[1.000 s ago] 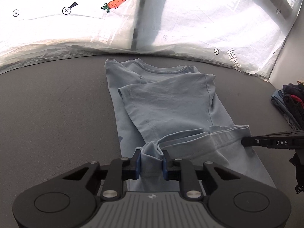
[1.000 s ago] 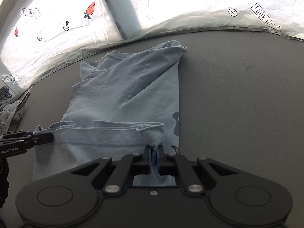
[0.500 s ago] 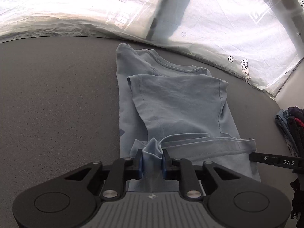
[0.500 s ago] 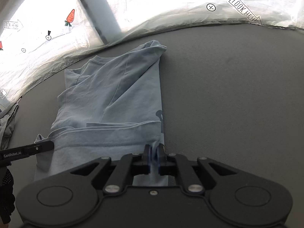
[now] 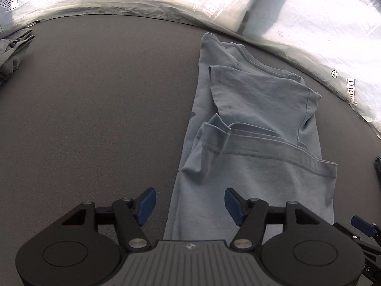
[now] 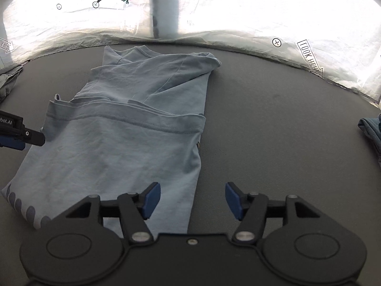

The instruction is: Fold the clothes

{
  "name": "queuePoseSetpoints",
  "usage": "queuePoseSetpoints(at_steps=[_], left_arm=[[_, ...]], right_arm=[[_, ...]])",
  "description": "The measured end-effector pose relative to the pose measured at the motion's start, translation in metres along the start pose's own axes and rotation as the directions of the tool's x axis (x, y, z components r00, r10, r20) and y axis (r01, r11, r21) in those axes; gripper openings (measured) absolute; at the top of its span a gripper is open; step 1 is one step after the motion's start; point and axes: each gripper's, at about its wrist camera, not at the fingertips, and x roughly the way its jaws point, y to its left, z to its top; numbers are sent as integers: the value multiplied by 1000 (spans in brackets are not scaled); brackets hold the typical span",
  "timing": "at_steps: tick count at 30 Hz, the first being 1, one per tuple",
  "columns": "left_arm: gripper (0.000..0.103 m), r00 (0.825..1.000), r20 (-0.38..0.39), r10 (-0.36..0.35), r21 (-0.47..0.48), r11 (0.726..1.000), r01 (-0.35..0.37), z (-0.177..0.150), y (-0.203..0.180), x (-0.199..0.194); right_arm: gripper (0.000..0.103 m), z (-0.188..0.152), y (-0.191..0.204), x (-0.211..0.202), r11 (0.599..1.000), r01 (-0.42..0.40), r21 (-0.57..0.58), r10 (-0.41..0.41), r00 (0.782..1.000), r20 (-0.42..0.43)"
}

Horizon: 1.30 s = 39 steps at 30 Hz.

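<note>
A light blue T-shirt [image 5: 257,166] lies flat on the dark grey surface [image 5: 95,119], its bottom hem folded up across its middle. My left gripper [image 5: 189,205] hovers at the shirt's near left edge. Its jaws are opening, and the blue pads [image 5: 145,206] touch no cloth. In the right wrist view the shirt [image 6: 123,143] fills the left half. My right gripper [image 6: 193,200] stands over its near right edge, jaws opening too, with nothing pinched. Each gripper shows in the other's view: the right gripper [image 5: 364,226] low on the right, the left gripper [image 6: 21,133] at the far left.
A crumpled grey garment [image 5: 12,47] lies at the far left edge, also the grey garment [image 6: 9,78]. Dark blue clothes [image 6: 371,133] are piled at the right edge. White plastic sheeting [image 6: 238,12] with carrot and arrow marks rims the far side.
Both grippers were shut on the shirt's hem corners; now both have let go and stand wide. The hem lies folded over the shirt, and both grippers have drawn back toward its near end.
</note>
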Motion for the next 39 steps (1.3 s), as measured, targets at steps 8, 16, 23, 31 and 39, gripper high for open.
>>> queuePoseSetpoints(at_steps=[8, 16, 23, 31, 39], left_arm=[[69, 997, -72, -13, -57, 998, 9, -72, 12, -28], [69, 995, -84, -46, -117, 992, 36, -123, 20, -49], [71, 997, -36, -62, -167, 984, 55, -150, 18, -62], [71, 987, 39, -155, -304, 939, 159, -146, 47, -64], [71, 965, 27, -261, -333, 908, 255, -111, 63, -37]], right_arm=[[99, -44, 26, -35, 989, -9, -148, 7, 1000, -15], [99, -78, 29, -43, 990, -61, -127, 52, 996, -75], [99, -96, 18, -45, 988, -147, -38, 143, 986, -89], [96, -111, -37, -34, 749, -365, 554, 423, 906, 24], [82, -151, -63, -21, 251, -415, 875, 429, 858, 283]])
